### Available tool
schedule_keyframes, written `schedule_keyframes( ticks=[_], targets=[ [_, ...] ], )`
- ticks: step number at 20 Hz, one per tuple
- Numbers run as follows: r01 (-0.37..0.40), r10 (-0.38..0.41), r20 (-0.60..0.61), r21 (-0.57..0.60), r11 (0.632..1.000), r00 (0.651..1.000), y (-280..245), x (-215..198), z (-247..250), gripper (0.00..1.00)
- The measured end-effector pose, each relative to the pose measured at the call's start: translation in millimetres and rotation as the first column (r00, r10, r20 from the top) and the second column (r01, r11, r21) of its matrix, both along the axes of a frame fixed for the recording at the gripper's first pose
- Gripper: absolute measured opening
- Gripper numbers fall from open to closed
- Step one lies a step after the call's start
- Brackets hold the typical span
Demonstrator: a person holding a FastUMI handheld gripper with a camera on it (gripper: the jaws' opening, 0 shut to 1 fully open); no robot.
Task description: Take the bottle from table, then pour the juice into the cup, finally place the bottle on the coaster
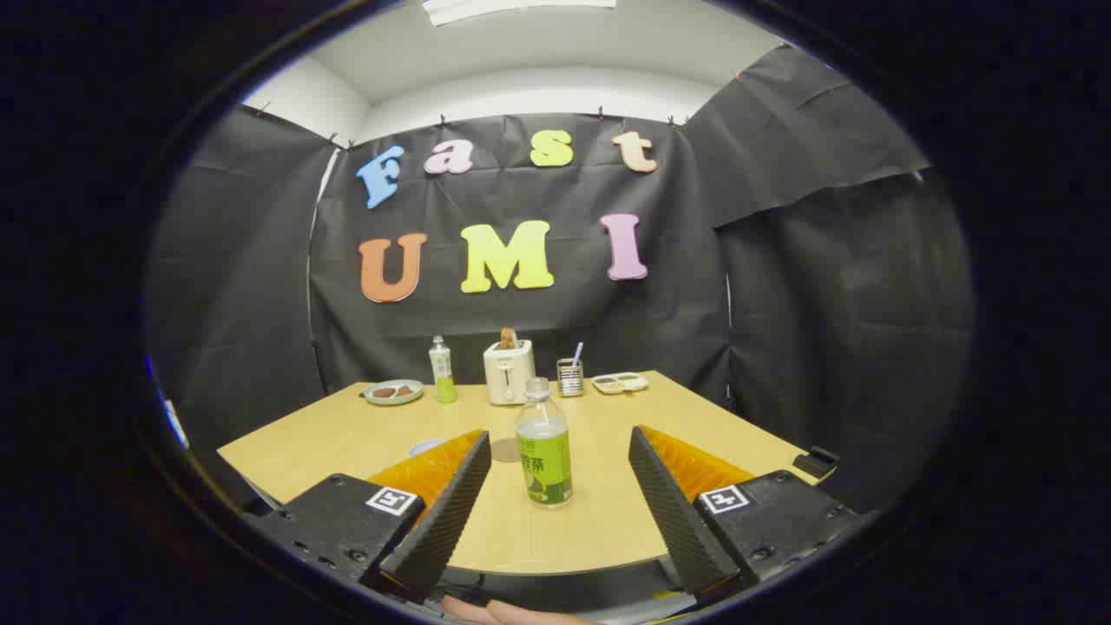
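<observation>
A clear bottle [544, 451] with a green label and no cap stands upright on the wooden table [590, 521], holding pale juice. My gripper [560, 437] is open, its fingers wide apart on either side of the bottle without touching it. A round brown coaster [505, 450] lies just behind the bottle to its left. Further left, the rim of a pale cup [425, 447] peeks out from behind the left finger [451, 503], which hides most of it.
Along the table's far edge stand a plate with food [392, 392], a second small bottle [443, 371], a white toaster [509, 371], a metal holder with a utensil [570, 378] and a divided tray [621, 383]. A small black object [816, 460] sits at the table's right edge.
</observation>
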State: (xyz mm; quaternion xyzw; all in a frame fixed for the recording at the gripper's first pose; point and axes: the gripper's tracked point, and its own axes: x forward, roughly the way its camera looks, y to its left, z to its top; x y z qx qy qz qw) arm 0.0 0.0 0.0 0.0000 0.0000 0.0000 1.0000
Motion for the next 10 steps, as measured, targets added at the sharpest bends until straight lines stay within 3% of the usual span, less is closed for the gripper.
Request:
schedule_keyframes(
  ticks=[10],
  targets=[
    [0.006, -0.005, 0.032, -0.022, 1.0, 0.999, -7.3, 13.1, -6.1, 1.0]
  ],
)
